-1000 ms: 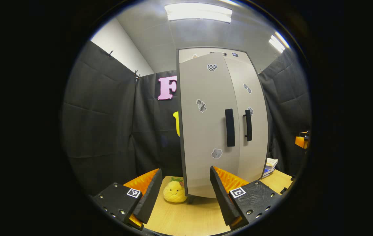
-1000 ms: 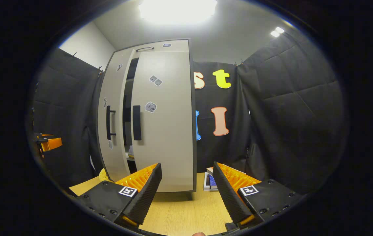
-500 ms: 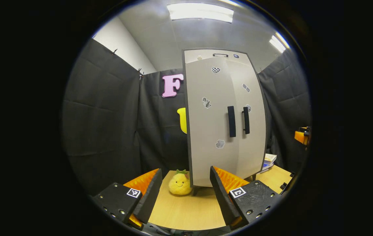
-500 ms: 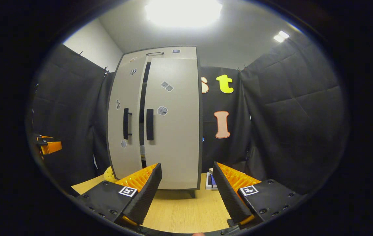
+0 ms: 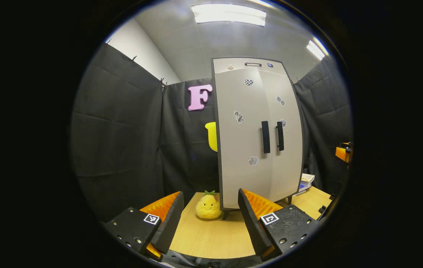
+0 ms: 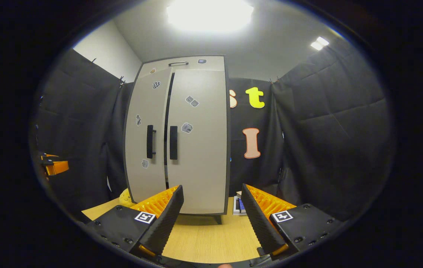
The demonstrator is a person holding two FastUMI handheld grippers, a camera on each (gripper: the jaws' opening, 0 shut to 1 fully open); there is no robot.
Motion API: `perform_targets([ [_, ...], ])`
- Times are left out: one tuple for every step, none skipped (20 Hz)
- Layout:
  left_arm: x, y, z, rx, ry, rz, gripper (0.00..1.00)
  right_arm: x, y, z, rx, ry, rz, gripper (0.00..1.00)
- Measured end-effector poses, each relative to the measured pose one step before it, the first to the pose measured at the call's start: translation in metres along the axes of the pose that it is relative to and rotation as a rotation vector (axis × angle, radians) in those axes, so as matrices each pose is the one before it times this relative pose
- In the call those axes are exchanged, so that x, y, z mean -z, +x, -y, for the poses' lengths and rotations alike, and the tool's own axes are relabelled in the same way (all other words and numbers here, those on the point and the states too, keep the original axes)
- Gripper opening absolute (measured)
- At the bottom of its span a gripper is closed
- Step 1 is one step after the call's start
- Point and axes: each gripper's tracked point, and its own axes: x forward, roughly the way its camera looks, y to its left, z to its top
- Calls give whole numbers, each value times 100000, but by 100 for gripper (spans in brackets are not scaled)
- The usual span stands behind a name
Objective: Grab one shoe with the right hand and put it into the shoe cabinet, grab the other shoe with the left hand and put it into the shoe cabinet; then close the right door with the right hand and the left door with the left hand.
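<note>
Hand-held gripper (image 5: 210, 219) open | wood table (image 5: 211, 238) | ceiling lights (image 5: 228, 14) on

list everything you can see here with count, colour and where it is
shoe cabinet: 1, light grey with dark edges, standing on the table against the booth wall
cabinet doors: 2, light grey, both nearly shut; a thin dark gap shows between them in the right gripper view
door handles: 2, black, upright, side by side at the doors' meeting edges
stickers: several, grey and white, on the door fronts
plush toy: 1, yellow with a green top, on the table at the cabinet's left foot
books: small stack, on the table right of the cabinet
table: 1, light wood
ceiling lights: white, overhead
left gripper: open, holding nothing
right gripper: open, holding nothing
</note>
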Motion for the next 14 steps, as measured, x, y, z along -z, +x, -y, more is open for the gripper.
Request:
perform_targets([
  [-44,0,-55,85,-90,158,79,-44,-49,22,246,-68,210,98],
  [59,-93,-10,72,-73,-36,79,-58,-52,47,285,-40,188,98],
  [-36,39,-32,-3,-62,-33,79,-53,-17,16,117,115,153,98],
  [23,-97,-46,55,127,-65,79,-73,-98,-38,41,207,193,98],
  [-22,-16,-83,-130,229,17,79,83,-58,24,172,147,23,98],
  [8,-44,-71,6,247,50,79,-14,-45,-24,33,44,-118,98],
  [-1,23,-79,-166,219,-44,79,67,90,-91,20,3,61,98],
  [41,-81,-138,-128,148,-8,79,2,-1,-44,28,-73,55,98],
  [-54,47,-18,-32,43,36,79,5,-20,-54,-60,-106,32,98],
  [-1,-119,-26,-112,55,98,79,-48,50,-58,-31,-111,182,98],
  [-33,48,-71,-154,81,81,79,44,-1,-61,-64,-110,-24,98],
  [12,-63,-115,-168,107,90,79,-9,51,-73,-57,-13,0,98],
  [-30,80,-29,-58,135,85,79,-56,55,-13,-29,-30,126,98],
  [-86,-40,-22,-105,194,47,79,-43,-49,8,50,-58,14,98],
])
